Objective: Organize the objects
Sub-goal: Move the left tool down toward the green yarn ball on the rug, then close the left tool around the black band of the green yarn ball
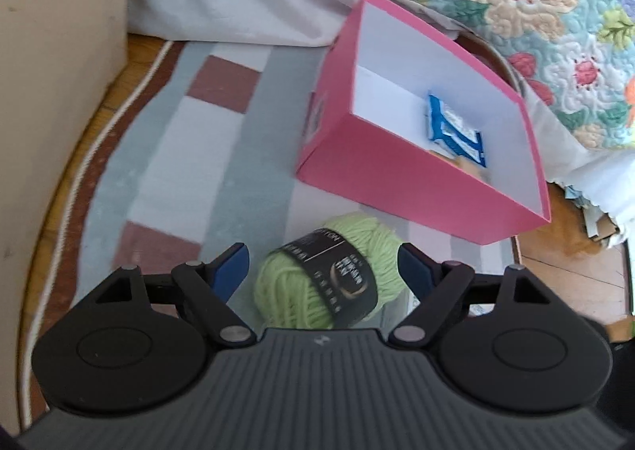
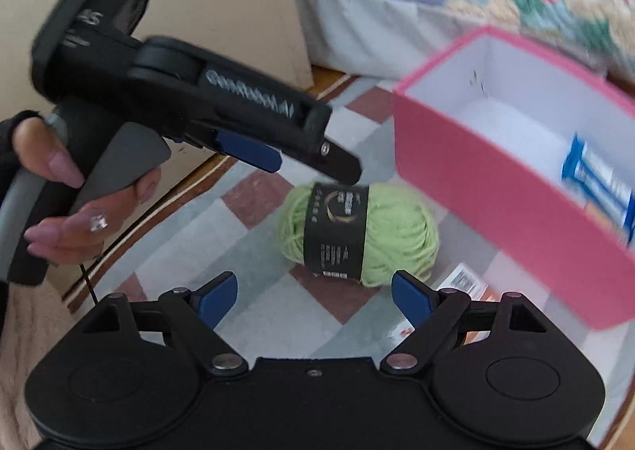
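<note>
A ball of green yarn [image 1: 329, 279] with a black paper band lies on a checked rug [image 1: 166, 156]. In the left wrist view the left gripper [image 1: 323, 271] has its blue pads spread wide at either side of the yarn, at nine and three o'clock of it, neither pressing in. At about one o'clock of the yarn stands an open pink box [image 1: 416, 180] with a blue packet [image 1: 456, 128] inside. In the right wrist view the right gripper [image 2: 313, 297] is wide open and empty, the yarn at twelve o'clock just beyond its tips
</note>
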`<state>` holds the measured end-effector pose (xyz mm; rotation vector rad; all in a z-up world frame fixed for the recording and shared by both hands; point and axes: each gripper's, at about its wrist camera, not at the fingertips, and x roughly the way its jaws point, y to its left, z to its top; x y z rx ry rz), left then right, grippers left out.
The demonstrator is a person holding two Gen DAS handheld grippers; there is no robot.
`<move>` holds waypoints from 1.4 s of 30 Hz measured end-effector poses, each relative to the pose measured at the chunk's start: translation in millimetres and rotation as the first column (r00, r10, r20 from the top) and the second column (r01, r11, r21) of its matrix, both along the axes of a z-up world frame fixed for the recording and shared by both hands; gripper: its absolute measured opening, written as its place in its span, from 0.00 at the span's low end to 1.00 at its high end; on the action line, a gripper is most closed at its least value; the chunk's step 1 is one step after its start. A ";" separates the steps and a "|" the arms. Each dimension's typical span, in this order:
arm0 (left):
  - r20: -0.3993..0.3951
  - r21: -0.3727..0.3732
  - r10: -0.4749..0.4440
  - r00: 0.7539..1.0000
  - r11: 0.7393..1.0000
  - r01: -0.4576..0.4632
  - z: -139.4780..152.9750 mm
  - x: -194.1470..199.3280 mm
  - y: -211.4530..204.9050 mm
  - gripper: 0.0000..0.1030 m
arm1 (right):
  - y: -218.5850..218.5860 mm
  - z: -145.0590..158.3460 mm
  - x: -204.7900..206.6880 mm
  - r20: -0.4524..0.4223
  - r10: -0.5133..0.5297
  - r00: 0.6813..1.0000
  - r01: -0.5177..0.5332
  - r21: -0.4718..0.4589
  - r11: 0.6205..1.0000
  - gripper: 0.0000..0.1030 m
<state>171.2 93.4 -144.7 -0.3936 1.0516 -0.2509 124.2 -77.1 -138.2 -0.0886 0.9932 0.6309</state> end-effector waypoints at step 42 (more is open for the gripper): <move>-0.123 -0.147 -0.011 0.992 0.989 -0.007 -39.4 -12.7 -10.9 0.64 | -12.7 -41.0 -5.2 -0.013 -0.177 0.984 0.178 0.090 0.980 0.86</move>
